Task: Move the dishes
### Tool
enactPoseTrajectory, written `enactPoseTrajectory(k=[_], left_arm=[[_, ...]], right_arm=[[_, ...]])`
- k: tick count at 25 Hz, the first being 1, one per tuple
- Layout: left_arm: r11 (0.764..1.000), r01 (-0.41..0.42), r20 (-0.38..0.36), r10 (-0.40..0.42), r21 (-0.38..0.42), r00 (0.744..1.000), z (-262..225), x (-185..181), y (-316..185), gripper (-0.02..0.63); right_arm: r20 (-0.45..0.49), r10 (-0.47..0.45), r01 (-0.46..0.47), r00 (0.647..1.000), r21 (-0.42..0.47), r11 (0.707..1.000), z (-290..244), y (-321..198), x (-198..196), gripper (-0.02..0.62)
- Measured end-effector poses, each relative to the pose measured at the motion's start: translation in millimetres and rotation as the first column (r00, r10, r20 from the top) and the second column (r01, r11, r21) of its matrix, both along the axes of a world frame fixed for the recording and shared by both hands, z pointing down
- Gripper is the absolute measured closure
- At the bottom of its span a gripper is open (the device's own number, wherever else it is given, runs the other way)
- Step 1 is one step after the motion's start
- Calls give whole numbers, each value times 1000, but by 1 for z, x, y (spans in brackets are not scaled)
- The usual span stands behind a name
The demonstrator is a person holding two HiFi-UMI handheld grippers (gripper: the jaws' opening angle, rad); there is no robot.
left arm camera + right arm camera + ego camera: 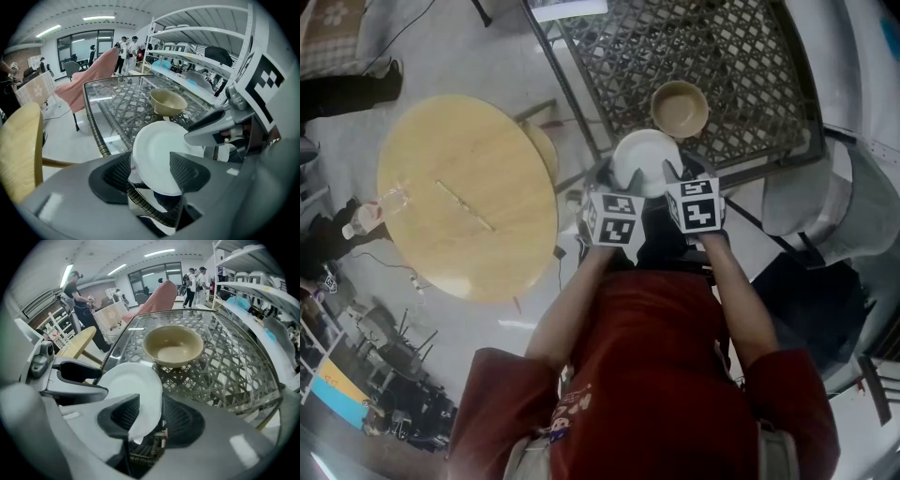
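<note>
White plate, tan bowl, glass-topped table

Tan bowl on glass wicker table

a glossy pale grey floor fills the head view. a round light-wood table sits at nine o'clock, with a clear plastic bottle lying at its nine o'clock edge. a glass-topped dark woven-wicker table stands at one o'clock. in the left gripper view, white metal shelving rises at two o'clock, dark-framed windows show at eleven, and long ceiling strip lights glow at twelve.
</note>
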State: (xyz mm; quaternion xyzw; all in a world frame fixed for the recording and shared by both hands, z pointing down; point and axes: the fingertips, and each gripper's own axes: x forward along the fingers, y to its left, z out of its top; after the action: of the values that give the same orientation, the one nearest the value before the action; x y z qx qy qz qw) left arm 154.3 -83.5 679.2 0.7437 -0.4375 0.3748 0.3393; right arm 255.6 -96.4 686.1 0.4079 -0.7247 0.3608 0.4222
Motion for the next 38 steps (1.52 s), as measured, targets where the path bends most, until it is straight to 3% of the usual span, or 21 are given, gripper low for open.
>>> enactPoseTrajectory(k=[10, 19, 25, 31, 38], left_arm=[[999, 16, -6, -16, 35, 1000, -14, -7, 4, 334], [993, 46, -13, -45, 107, 999, -44, -29, 2, 334], [980, 112, -13, -111, 163, 994, -66, -60, 9, 334], [948, 207, -40, -203, 244, 978, -99, -97, 25, 336], [892, 308, -53, -308, 331, 950, -137, -139, 41, 341]], right_arm=[[-33, -12, 14, 999, 53, 998, -11, 2, 2, 452], [-12, -61, 63, 998, 137, 989, -49, -5, -30, 451], [8, -95, 91, 995, 202, 975, -74, -3, -55, 452], [37, -152, 133, 988, 320, 938, -115, -1, -91, 451], [75, -225, 180, 972, 381, 907, -150, 5, -123, 453]])
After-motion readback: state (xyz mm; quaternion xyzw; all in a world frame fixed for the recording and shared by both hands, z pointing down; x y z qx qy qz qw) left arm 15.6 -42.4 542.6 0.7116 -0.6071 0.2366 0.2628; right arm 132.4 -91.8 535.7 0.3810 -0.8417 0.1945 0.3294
